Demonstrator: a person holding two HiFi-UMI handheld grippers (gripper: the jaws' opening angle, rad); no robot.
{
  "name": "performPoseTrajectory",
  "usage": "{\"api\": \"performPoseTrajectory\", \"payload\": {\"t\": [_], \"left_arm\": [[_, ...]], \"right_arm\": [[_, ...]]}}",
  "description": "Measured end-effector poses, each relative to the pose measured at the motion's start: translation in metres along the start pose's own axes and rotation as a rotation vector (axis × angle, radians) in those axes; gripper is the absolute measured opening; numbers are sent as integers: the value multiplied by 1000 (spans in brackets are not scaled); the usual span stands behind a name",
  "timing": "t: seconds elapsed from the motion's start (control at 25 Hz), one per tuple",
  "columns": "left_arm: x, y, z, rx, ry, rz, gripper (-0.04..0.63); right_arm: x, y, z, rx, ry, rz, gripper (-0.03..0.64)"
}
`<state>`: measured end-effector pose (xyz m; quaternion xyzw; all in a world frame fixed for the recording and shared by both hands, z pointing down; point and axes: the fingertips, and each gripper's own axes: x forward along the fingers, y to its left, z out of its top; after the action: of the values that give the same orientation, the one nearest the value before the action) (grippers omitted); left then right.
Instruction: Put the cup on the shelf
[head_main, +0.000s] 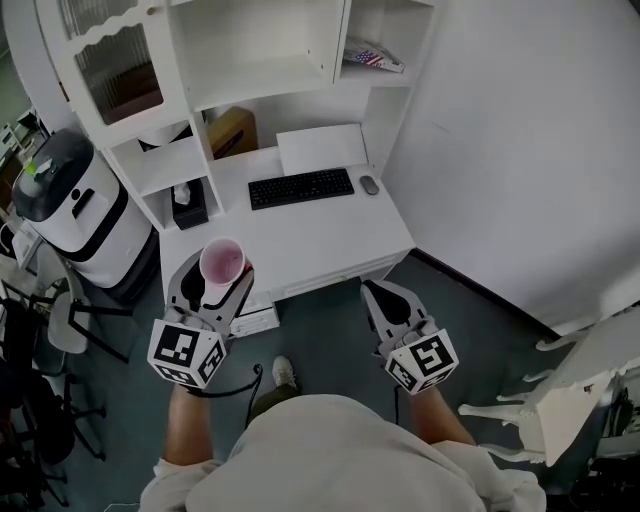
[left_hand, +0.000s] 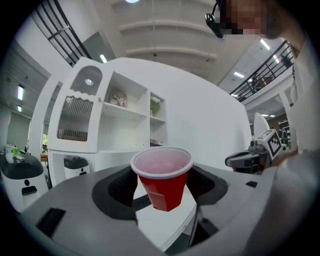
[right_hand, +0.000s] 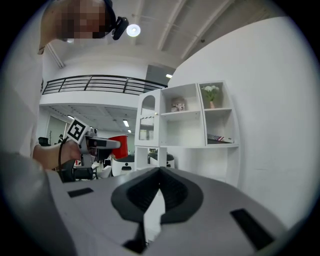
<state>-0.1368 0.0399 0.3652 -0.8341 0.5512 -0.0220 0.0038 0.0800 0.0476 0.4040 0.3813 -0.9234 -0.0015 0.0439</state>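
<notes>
The carrying step was in hand. The left gripper (head_main: 214, 280) had its jaws spread wide and closed on the sides of the red cup (left_hand: 162, 181). The cup stood upright between them, mouth up, and looked empty. It was in the air at the near left corner of the white surface (head_main: 335, 238), not resting on anything and not yet at the shelf unit (head_main: 262, 72), which rose at the far side of that surface. The right gripper (right_hand: 159, 192) hung off to the right at about the same nearness, its jaws brought together with nothing between them; it seemed to have no part in this step.

By my reading, the next move called for lifting the cup up and away toward an open bay of the shelf unit, passing over the keyboard (head_main: 301, 187) and the mouse (head_main: 369, 185). The cup would need to stay level and be set flat on a board before the jaws let go. Being thin-walled, it would likely deform under a harder squeeze, so the grip wanted no tightening on the way.
</notes>
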Motion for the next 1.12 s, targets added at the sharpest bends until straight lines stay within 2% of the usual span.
{"api": "performPoseTrajectory", "payload": {"t": [0.4, 0.72, 1.12], "left_arm": [[67, 70, -2, -2, 9, -79, 305], [102, 107, -1, 4, 22, -132, 305], [135, 135, -3, -2, 54, -130, 305]], "right_arm": [[89, -22, 10, 2, 2, -60, 5], [126, -29, 12, 8, 14, -112, 3], [160, -41, 15, -5, 12, -103, 5]]}}
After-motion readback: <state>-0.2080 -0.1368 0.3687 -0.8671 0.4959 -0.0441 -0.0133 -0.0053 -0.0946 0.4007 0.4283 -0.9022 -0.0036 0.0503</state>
